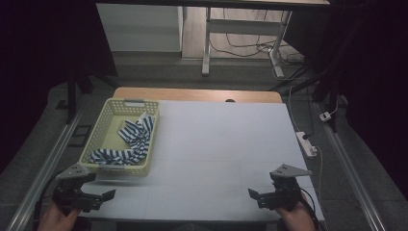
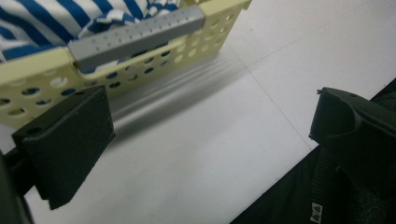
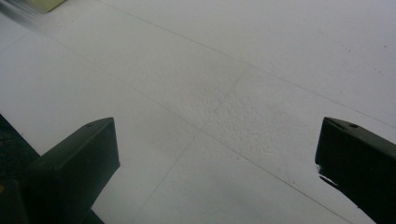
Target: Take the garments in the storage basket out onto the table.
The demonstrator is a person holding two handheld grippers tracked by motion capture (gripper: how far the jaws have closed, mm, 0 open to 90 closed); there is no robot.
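We see our left gripper with jaws wide apart above the white table; just ahead sits the pale yellow basket with its grey handle, holding blue-striped cloth.

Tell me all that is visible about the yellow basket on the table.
The basket is pale yellow, apparently plastic, rectangular, with perforated walls and a grey handle bar on its near end. It stands upright on the left part of the white table. A blue-and-white striped cloth lies crumpled inside. Neither gripper touches it.
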